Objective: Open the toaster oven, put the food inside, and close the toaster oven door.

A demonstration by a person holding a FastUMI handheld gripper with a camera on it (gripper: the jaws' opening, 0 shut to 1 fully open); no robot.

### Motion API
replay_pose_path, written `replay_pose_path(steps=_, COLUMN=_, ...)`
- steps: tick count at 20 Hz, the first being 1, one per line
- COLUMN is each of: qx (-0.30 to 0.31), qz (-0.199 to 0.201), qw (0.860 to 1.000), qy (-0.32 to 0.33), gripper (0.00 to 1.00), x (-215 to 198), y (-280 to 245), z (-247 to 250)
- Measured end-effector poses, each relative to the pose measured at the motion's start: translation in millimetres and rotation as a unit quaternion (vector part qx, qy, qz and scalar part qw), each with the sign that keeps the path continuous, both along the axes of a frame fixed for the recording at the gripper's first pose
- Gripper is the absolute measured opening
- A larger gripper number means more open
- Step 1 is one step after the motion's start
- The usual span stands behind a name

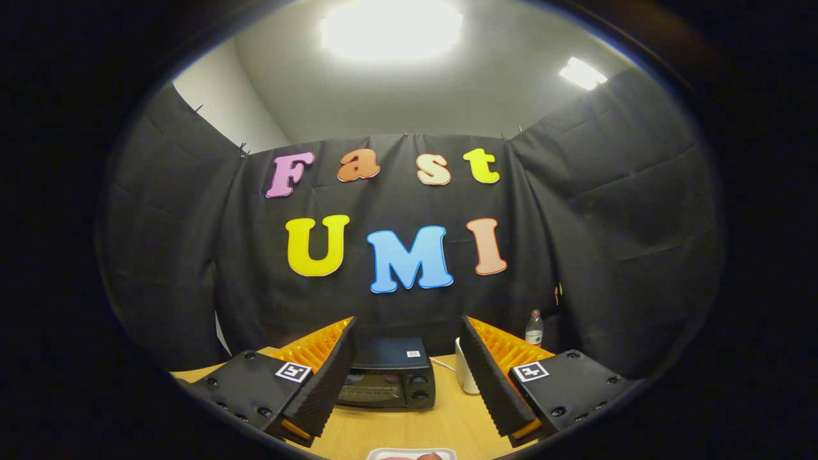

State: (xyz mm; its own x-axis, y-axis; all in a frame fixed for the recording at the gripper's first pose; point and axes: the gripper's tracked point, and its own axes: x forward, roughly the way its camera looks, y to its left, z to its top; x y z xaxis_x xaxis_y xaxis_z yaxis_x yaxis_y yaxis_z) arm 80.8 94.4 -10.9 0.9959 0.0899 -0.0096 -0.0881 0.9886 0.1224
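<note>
Gripper point(409, 377) is hovering above the table w/ fingers spread wide apart, holding nothing; the gap btwn them is showing bare tabletop and the oven beyond. Each finger point(332, 377) is carrying a ribbed pad on its inner face and a square marker tag on its base block.

Just below the fingertips, nearest the camera, a white tray point(412, 454) is peeking in, w/ something pinkish-red lying on it, prob the food point(427, 456), though too little is showing to tell what kind.

Beyond the fingers, roughly centred btwn them, the toaster oven point(391, 377) is sitting on the wooden table point(409, 428) toward the back, door closed, glass front facing the gripper, two dark knobs stacked on its right side, small white sticker on its top. A thin white cable is running from behind the oven toward a white upright object point(465, 374) standing just right of it, partly hidden by the right finger.

Further right, near the booth wall, a clear plastic bottle point(534, 329) w/ a red cap is standing upright. Black cloth wall point(607, 223) is hanging behind everything; ceiling lights point(391, 29) are glaring overhead.
</note>
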Motion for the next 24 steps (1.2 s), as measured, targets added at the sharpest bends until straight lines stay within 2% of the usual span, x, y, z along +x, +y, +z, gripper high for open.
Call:
replay_pose_path(steps=11, qx=0.003, qz=0.064, qw=0.996, qy=0.068, gripper=0.99, x=97.3, y=101.8, z=-82.4)
replay_pose_path(steps=19, qx=-0.024, qz=0.092, qw=0.990, qy=0.103, gripper=0.99, x=136.7, y=158.4, z=-150.2)
replay_pose_path(steps=24, qx=-0.055, qz=0.086, qw=0.987, qy=0.128, gripper=0.99, x=147.4, y=170.8, z=-187.8)
